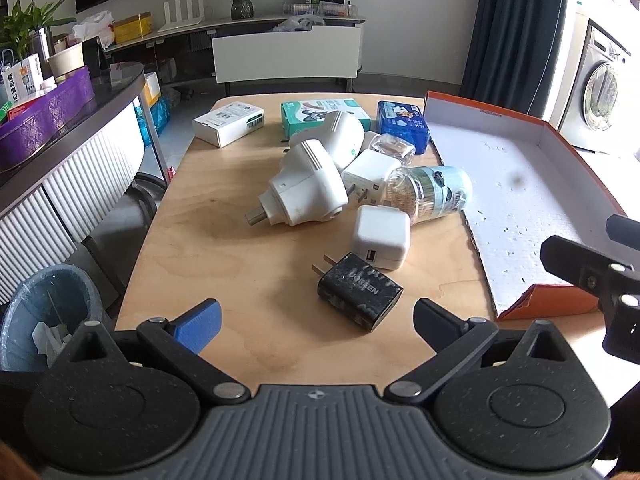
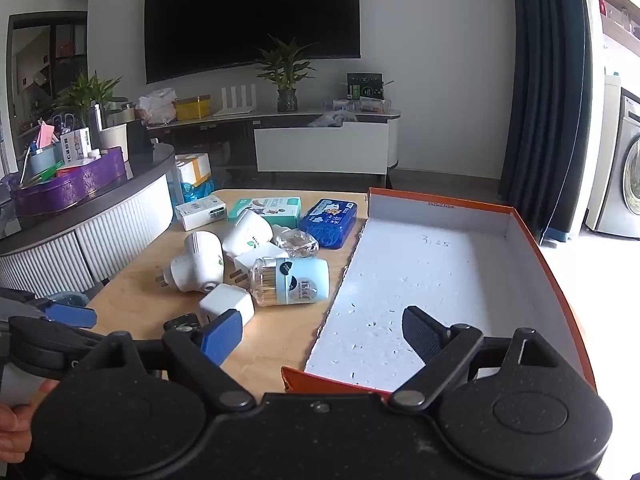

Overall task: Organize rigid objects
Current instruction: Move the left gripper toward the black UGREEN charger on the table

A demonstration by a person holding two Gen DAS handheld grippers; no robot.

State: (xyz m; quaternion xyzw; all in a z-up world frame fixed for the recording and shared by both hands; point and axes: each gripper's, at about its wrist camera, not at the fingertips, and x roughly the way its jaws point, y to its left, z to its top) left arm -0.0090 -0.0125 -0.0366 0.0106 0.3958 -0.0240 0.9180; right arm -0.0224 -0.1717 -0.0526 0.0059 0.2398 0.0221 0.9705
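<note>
Two wide-open, empty grippers (image 1: 316, 320) (image 2: 320, 334) over one black charger (image 1: 359, 292), two white cubes (image 1: 381, 237), two white plug-in units (image 1: 306, 190).

Two close wrist views down over one table (image 1: 248, 264) (shared clutter)

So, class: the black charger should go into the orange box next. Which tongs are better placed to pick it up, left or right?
Probably left. The open left tongs point straight at the black charger, just ahead of their tips. The open right tongs hang over the orange box, empty.
</note>
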